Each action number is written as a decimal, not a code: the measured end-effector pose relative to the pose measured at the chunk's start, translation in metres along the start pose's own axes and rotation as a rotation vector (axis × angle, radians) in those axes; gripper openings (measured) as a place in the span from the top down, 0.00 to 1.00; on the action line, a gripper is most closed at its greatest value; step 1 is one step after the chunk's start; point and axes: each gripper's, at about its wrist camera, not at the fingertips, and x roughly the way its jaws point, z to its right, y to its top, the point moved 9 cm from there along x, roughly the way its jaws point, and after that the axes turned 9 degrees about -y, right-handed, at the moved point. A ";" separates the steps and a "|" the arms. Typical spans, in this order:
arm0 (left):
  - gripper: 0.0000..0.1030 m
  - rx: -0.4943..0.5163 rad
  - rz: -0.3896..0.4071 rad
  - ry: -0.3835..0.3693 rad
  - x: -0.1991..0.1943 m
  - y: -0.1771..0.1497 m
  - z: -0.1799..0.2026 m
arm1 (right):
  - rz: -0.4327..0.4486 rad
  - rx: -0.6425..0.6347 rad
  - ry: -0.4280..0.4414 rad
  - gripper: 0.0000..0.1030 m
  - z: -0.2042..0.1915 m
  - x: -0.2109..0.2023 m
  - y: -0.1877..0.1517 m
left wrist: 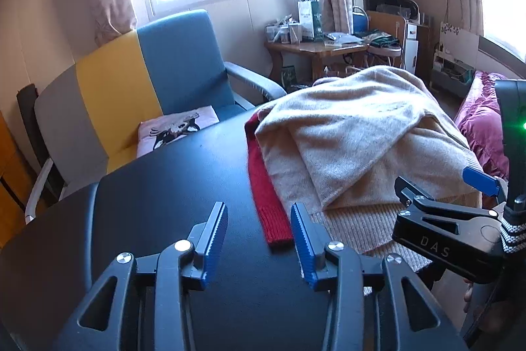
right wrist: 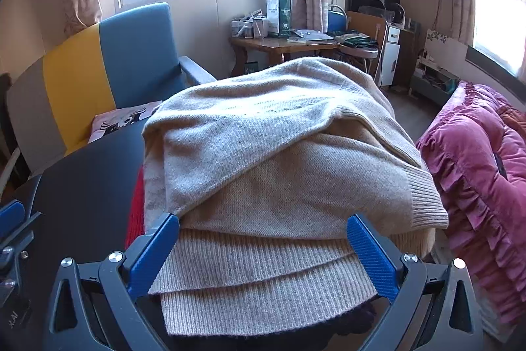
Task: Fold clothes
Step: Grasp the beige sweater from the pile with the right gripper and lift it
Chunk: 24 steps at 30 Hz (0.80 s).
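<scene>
Beige knit sweater (right wrist: pixel 279 153) sits folded in a soft heap on the black tabletop (left wrist: pixel 157 186), w/ a red knit piece (left wrist: pixel 266 196) poking out under its left edge. Right gripper (right wrist: pixel 263 255) is spread as wide as it goes, blue pads either side of the ribbed hem, gripping nothing afaict. Left gripper (left wrist: pixel 259 239) is about half open over bare table, right next to the red cuff, also empty. Fabric looks thick, floppy, light-ish, so it'll sag and slide layer over layer. Imo best bet is pinching the ribbed hem thru both layers near a corner, not the loose middle.
</scene>
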 end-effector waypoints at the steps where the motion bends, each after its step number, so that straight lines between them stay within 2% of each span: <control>1: 0.61 0.001 0.005 0.001 0.000 0.000 0.001 | 0.001 -0.001 -0.001 0.00 0.000 0.000 0.000; 4: 0.61 0.009 0.020 0.005 -0.001 -0.002 0.005 | 0.010 -0.008 -0.007 0.00 0.001 0.000 0.000; 11: 0.60 0.002 -0.068 -0.004 0.021 -0.021 0.007 | -0.023 0.014 0.029 0.00 0.003 0.012 -0.006; 14: 0.60 0.008 -0.111 -0.006 0.034 -0.037 0.005 | -0.029 0.055 0.116 0.00 0.003 0.019 -0.005; 17: 0.60 0.035 -0.124 0.007 0.042 -0.054 -0.001 | -0.026 0.151 0.266 0.00 0.011 0.027 0.004; 21: 0.60 0.016 -0.176 -0.004 0.058 -0.079 -0.015 | -0.002 0.251 0.329 0.00 0.037 0.045 0.030; 24: 0.60 -0.013 -0.220 -0.005 0.070 -0.099 -0.027 | -0.016 0.378 0.409 0.00 0.059 0.067 0.055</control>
